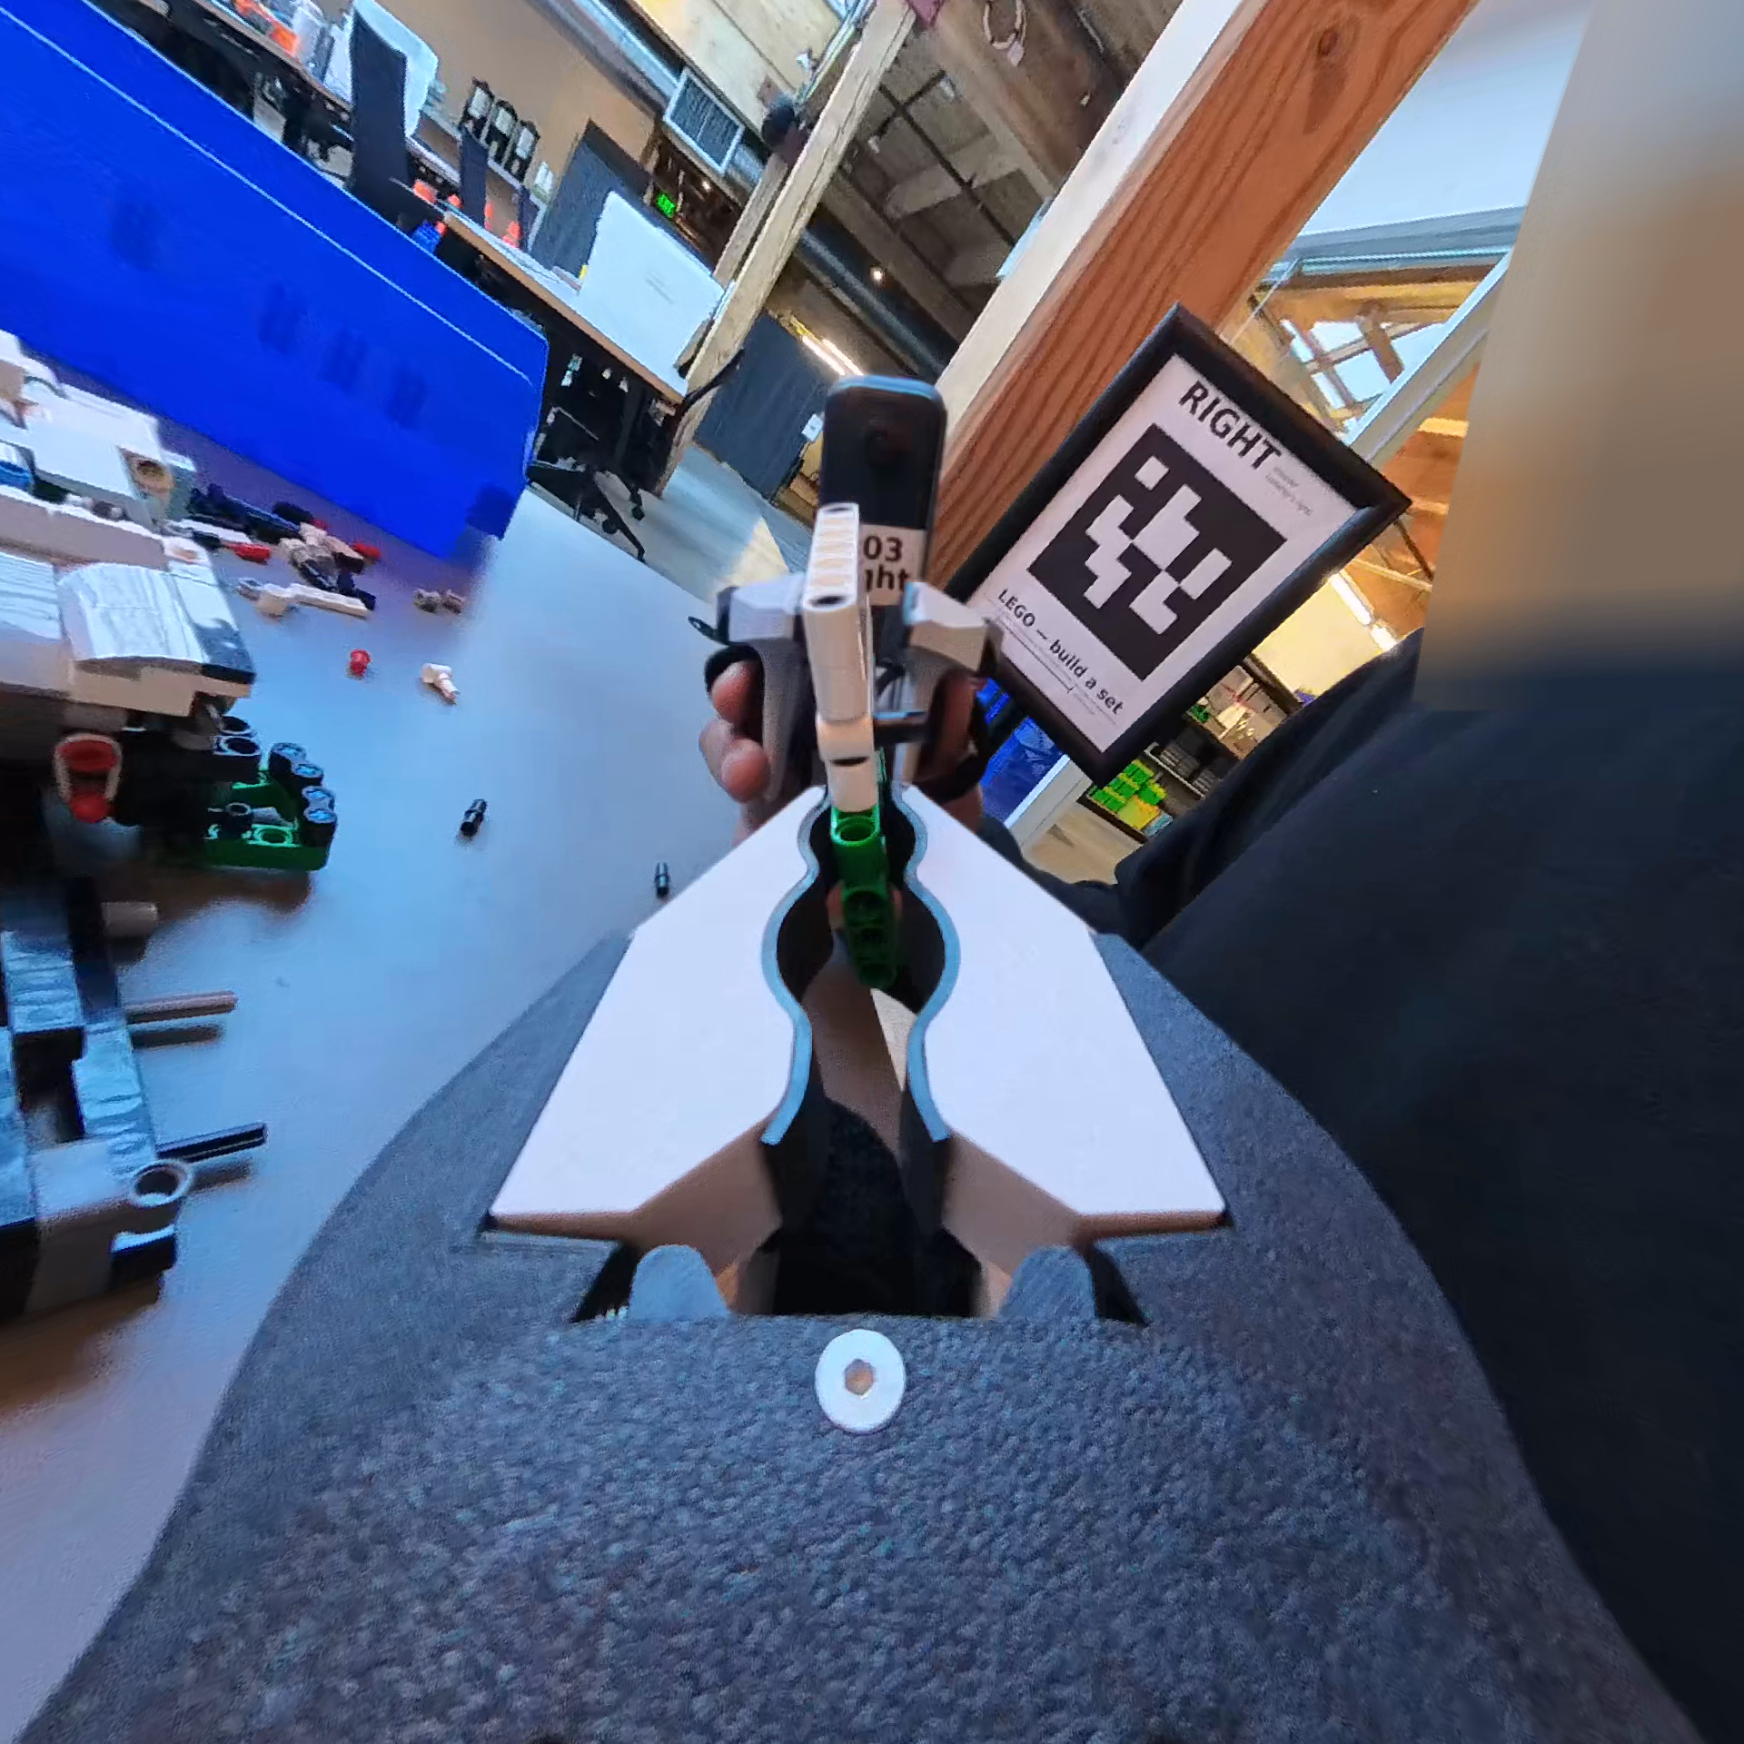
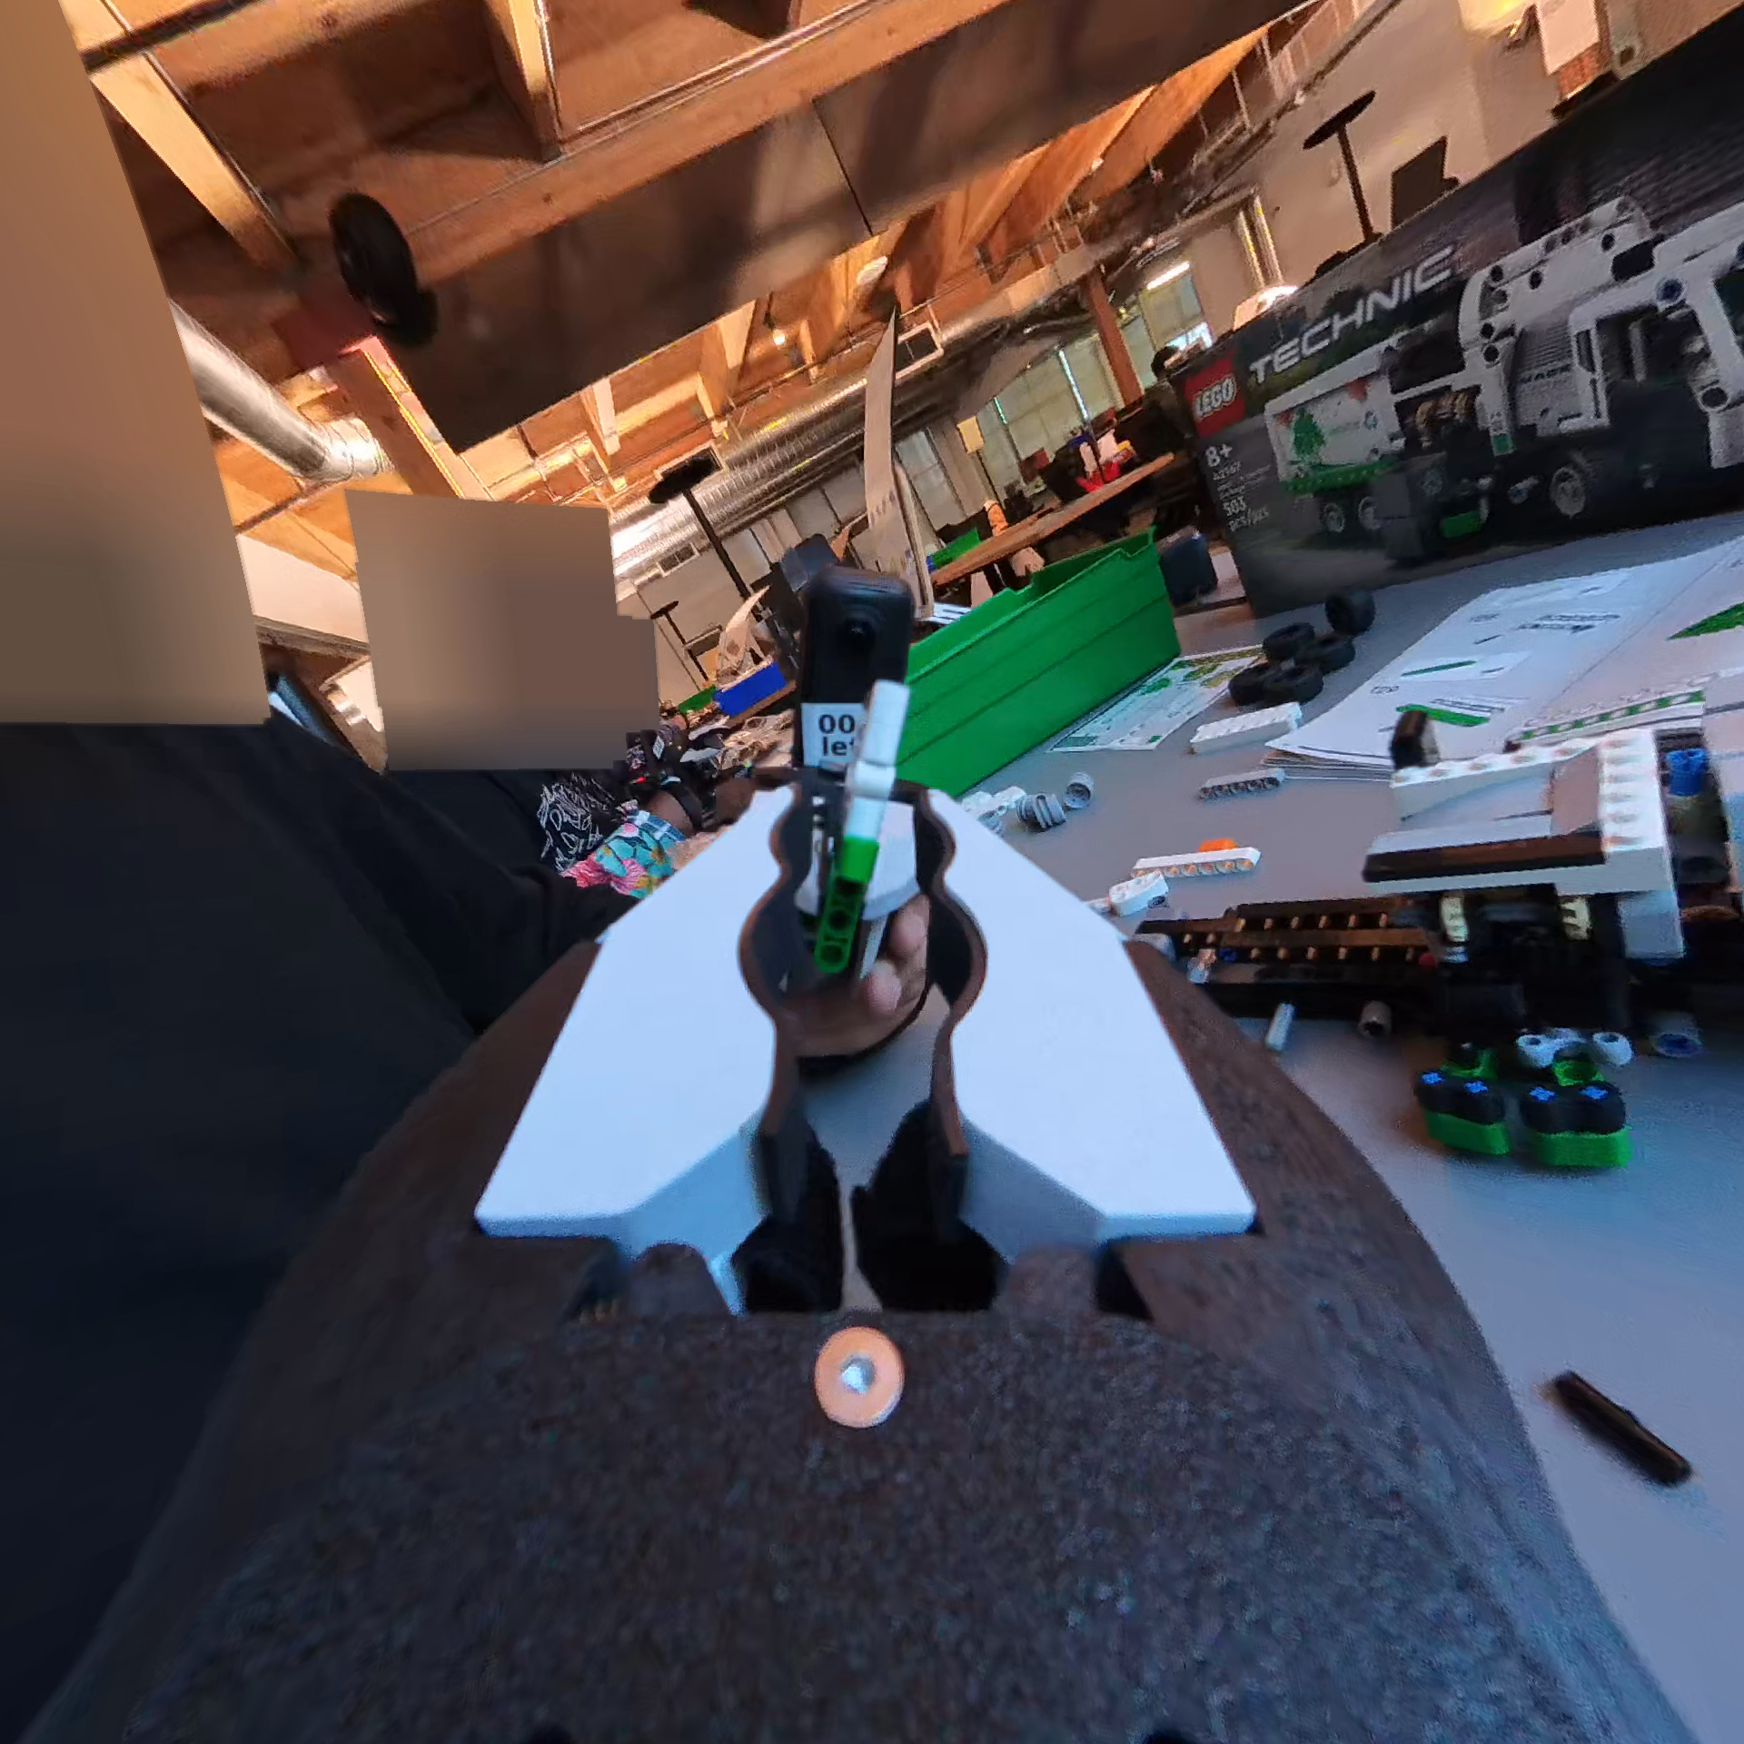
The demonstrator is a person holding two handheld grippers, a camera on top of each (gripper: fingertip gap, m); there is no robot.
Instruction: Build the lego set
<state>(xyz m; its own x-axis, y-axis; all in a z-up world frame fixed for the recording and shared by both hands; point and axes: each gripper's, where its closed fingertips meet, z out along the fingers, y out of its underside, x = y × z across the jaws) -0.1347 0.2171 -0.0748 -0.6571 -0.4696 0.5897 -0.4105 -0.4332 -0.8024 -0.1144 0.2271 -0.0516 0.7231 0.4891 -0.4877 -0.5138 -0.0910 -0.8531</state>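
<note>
Lego beams, a green beam (image 1: 863,906) joined end to end with a white beam (image 1: 835,642), sit clamped between my two grippers above the grey table (image 1: 528,755). My left gripper (image 1: 857,849) is closed on the green end, its white fingers (image 1: 689,1038) pinching it at the tips. My right gripper (image 2: 854,830) faces it head-on and is closed on the same assembly; from that side the green beam (image 2: 843,906) and the white beam (image 2: 878,755) stand between its tips (I cannot tell exactly which segment its pads touch). A hand (image 1: 741,727) wraps the right gripper's handle in the left wrist view.

Outward on the table, the partly built truck (image 2: 1510,868) lies toward the right side in the right wrist view, with green and black pieces (image 2: 1519,1114) just in front of it and a black axle (image 2: 1618,1425) nearer the edge. Black tyres (image 2: 1307,651), instruction sheets (image 2: 1510,679), a green bin (image 2: 1038,651) and the set's box (image 2: 1463,406) lie farther back. A framed marker sign (image 1: 1170,538) stands behind the right gripper.
</note>
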